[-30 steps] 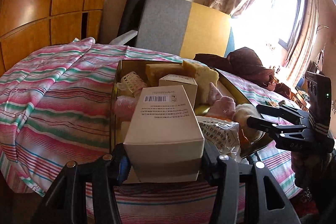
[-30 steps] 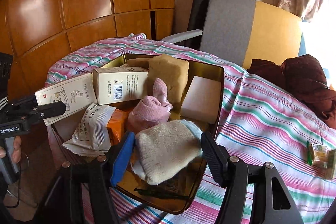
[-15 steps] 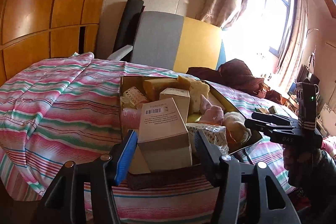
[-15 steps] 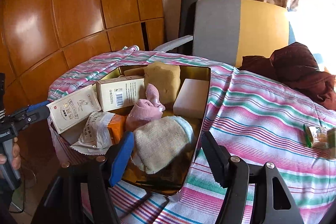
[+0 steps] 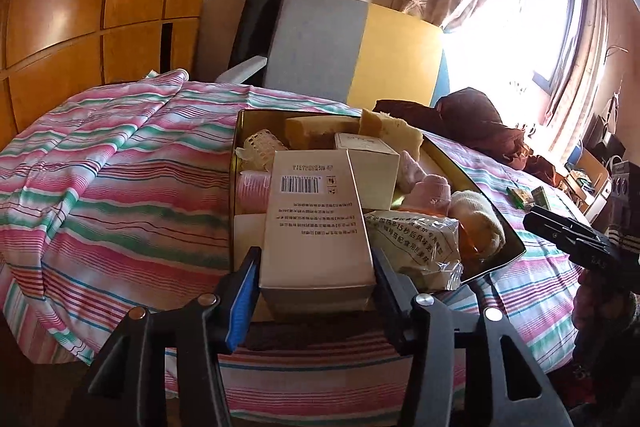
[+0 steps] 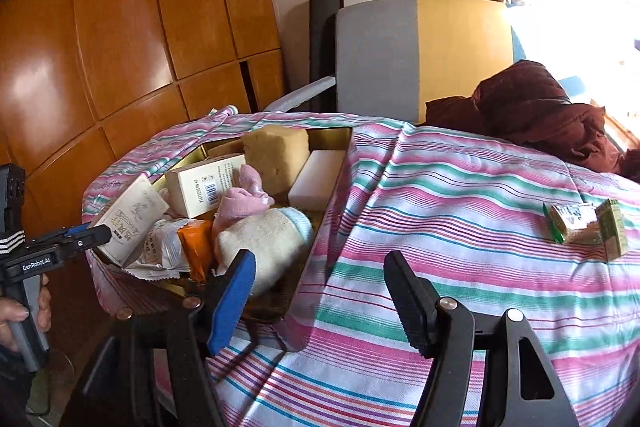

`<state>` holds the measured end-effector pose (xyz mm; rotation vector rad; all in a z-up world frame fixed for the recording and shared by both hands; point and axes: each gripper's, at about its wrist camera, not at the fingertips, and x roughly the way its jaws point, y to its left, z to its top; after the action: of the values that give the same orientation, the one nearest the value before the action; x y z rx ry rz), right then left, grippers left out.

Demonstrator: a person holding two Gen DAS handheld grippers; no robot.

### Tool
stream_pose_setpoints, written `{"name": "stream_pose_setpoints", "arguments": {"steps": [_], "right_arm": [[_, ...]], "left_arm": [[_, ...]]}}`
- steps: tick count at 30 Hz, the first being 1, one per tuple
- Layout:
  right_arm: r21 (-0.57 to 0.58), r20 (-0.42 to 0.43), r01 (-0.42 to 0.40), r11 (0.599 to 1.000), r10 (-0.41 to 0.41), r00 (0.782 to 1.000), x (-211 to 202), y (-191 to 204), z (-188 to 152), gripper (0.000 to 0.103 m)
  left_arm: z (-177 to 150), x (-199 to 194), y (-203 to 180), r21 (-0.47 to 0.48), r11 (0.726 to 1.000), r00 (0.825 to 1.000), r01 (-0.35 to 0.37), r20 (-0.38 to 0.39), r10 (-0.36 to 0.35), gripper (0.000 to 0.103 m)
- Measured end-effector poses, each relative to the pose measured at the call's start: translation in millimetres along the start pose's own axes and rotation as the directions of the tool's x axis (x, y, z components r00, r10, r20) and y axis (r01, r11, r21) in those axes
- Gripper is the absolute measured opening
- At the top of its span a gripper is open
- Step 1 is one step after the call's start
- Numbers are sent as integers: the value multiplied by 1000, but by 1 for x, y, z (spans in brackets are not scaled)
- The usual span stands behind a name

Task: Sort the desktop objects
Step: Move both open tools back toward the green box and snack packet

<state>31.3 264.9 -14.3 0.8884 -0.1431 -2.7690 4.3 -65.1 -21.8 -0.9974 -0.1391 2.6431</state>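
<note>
Since the earlier frame your right gripper (image 6: 316, 291) has swung off the tin (image 6: 344, 163), jaws wide and empty. Your left gripper (image 5: 316, 291) clamps the box (image 5: 316, 223) at the tin's near edge; a loose clamp could drop it off the table.

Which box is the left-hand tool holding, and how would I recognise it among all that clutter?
Start at the gold metal tray on the striped bedspread, heaped with sponges and socks. At the tray's near end, the left tongs pinch a tall cream cardboard box. Unlike the smaller cream box behind it, it shows a barcode on top, with lines of small print below.
</note>
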Motion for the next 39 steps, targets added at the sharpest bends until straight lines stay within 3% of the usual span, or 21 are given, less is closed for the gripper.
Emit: {"name": "stream_pose_setpoints", "arguments": {"steps": [3, 7, 13, 17, 22, 28, 33, 39], "right_arm": [[65, 6, 33, 997, -33, 999, -9, -23, -7, 69], [155, -3, 78, 985, -78, 997, -18, -53, -17, 69], [204, 9, 118, 972, -122, 992, -32, -77, -27, 70], [235, 8, 141, 962, -147, 989, -36, -90, -33, 70], [261, 11, 193, 946, -203, 979, -46, -108, -40, 71], [330, 15, 269, 905, -290, 957, -69, -142, -50, 71], [377, 12, 328, 866, -359, 933, -87, -167, -62, 72], [425, 3, 354, 833, -393, 920, -94, -191, -77, 73]], "left_arm": [[-1, 1, 0, 5, 1000, 1000, 5, -14, -5, 61], [-3, 2, -1, 13, 1000, 999, 11, -32, -11, 61], [-1, -8, -7, 60, 998, 1000, -3, -8, 4, 64], [-1, -15, 0, 37, 999, 1000, -9, -5, 9, 65], [11, -30, -4, -22, 998, 996, 55, 76, -53, 65], [30, -18, -70, 108, 978, 980, 177, 74, -186, 65], [42, 12, -144, 191, 933, 950, 306, -5, -311, 65], [51, 51, -237, 319, 868, 925, 380, -119, -361, 65]]}}
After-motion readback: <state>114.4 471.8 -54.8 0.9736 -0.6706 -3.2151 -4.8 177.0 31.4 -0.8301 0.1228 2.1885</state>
